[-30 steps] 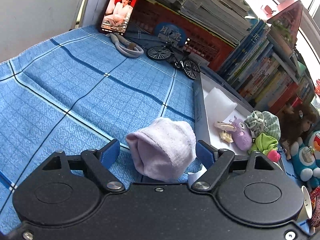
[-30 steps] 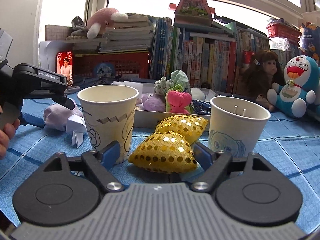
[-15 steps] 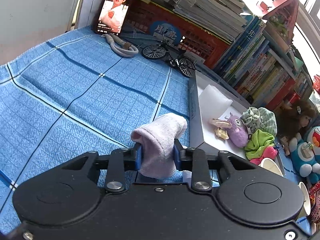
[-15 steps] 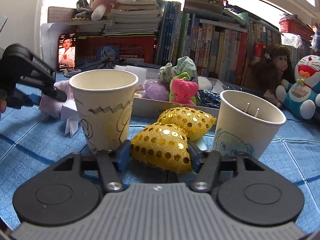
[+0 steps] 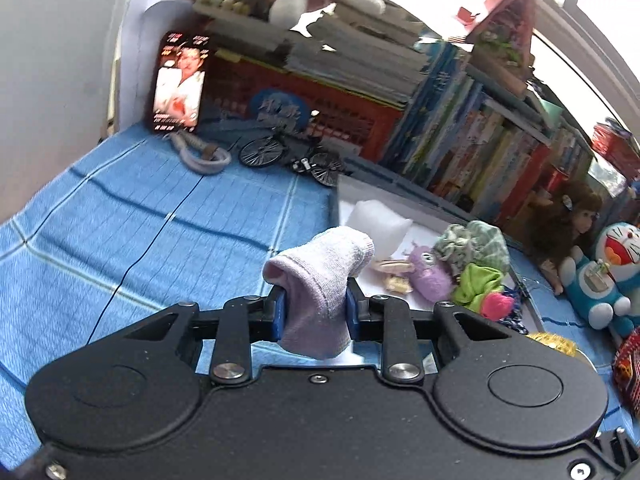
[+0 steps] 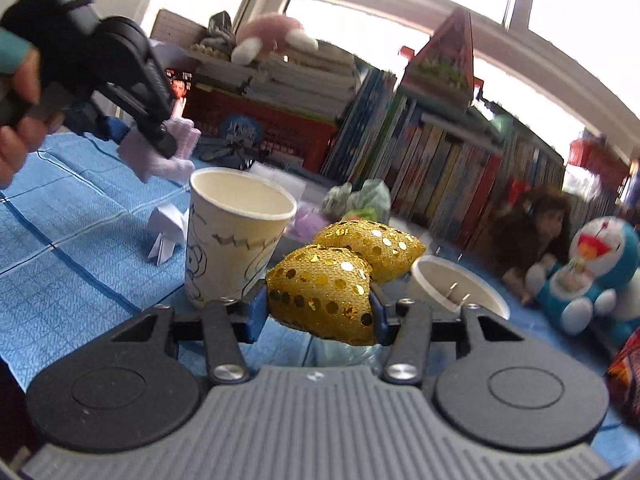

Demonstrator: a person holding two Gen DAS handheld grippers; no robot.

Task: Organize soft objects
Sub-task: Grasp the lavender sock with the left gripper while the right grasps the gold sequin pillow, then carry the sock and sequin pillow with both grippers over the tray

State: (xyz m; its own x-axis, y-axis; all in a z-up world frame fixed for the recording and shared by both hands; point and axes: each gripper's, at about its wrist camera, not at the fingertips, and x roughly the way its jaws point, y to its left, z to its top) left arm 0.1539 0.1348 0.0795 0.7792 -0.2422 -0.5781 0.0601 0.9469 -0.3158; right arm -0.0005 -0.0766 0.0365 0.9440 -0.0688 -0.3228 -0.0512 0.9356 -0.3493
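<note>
Bright windows (image 6: 400, 12) run behind a row of books (image 5: 472, 136). A pale wall (image 5: 52, 80) stands at the blue checked tablecloth's (image 5: 140, 220) far left corner.

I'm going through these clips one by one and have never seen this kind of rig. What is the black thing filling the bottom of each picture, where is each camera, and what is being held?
No robot arm here: a person holds a hand-operated two-finger tool in each hand, each carrying a fisheye camera that looks forward along its fingers. The dark body low in each picture is that tool.

The left wrist view shows the left gripper shut on a pale lilac sock, lifted off the blue checked cloth. Beyond it stands a tray of small soft toys.

The right wrist view shows the right gripper, whose fingers have just been closing, pressing on a gold sequined bow. Beside it stand a paper cup and a second cup. At upper left the person's hand holds the other tool with the sock.
</note>
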